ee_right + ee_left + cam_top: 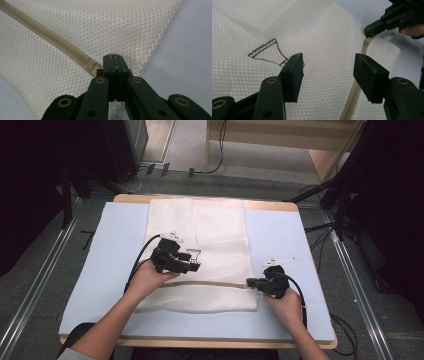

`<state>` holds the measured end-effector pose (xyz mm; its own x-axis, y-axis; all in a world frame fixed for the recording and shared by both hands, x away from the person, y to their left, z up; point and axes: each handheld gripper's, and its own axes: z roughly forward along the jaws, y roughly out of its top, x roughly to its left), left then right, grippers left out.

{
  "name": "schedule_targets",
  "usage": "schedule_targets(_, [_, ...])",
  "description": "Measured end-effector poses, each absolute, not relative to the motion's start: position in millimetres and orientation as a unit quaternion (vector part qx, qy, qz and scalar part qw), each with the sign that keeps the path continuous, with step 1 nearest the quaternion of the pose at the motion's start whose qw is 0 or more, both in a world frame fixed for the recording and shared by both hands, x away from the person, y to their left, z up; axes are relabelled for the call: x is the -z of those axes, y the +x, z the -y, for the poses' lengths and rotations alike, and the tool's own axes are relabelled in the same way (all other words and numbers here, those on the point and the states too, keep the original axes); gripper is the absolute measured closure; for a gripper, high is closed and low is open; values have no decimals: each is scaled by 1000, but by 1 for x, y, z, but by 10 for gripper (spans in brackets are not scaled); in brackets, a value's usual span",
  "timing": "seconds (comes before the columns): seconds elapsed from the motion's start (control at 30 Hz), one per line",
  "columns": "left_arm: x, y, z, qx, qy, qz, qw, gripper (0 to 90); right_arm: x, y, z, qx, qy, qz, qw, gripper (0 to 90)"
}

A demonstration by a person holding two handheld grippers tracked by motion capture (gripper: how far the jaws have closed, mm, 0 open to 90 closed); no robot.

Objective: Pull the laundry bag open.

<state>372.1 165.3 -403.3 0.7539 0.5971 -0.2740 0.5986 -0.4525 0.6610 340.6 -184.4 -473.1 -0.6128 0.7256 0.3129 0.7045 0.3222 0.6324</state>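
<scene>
A white mesh bag (pixel 210 230) lies flat on the mat, with a tan zipper (pixel 210 283) running across it near the front. My left gripper (pixel 196 260) hovers over the bag's middle, open, with nothing between its jaws (pixel 328 72). Below it I see the mesh, a brown stitched mark (pixel 268 51) and the zipper (pixel 354 92). My right gripper (pixel 248 282) is shut at the zipper's right end. In the right gripper view its jaws (pixel 115 58) pinch the bag's edge beside the zipper's end (pixel 93 67).
The bag rests on a light blue mat (pixel 280 240) covering a wooden table (pixel 200 198). Bare mat lies left and right of the bag. Cables (pixel 320 232) and metal rails (pixel 357 285) run along the floor around the table.
</scene>
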Motion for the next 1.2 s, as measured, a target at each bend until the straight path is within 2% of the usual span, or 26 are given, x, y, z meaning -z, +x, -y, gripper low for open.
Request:
schedule_targets(0.47, [406, 371, -162, 9, 855, -347, 386, 483, 473, 338, 191, -390, 439, -808, -42, 900])
schedule_targets(0.73, [409, 372, -158, 10, 858, -345, 382, 480, 472, 338, 185, -405, 430, -806, -45, 900])
schedule_targets(0.87, [409, 371, -157, 11, 859, -340, 382, 480, 470, 335, 166, -398, 407, -822, -26, 900])
schedule_targets(1.2, [409, 367, -139, 24, 864, -325, 383, 503, 462, 332, 180, -395, 410, -822, 23, 900])
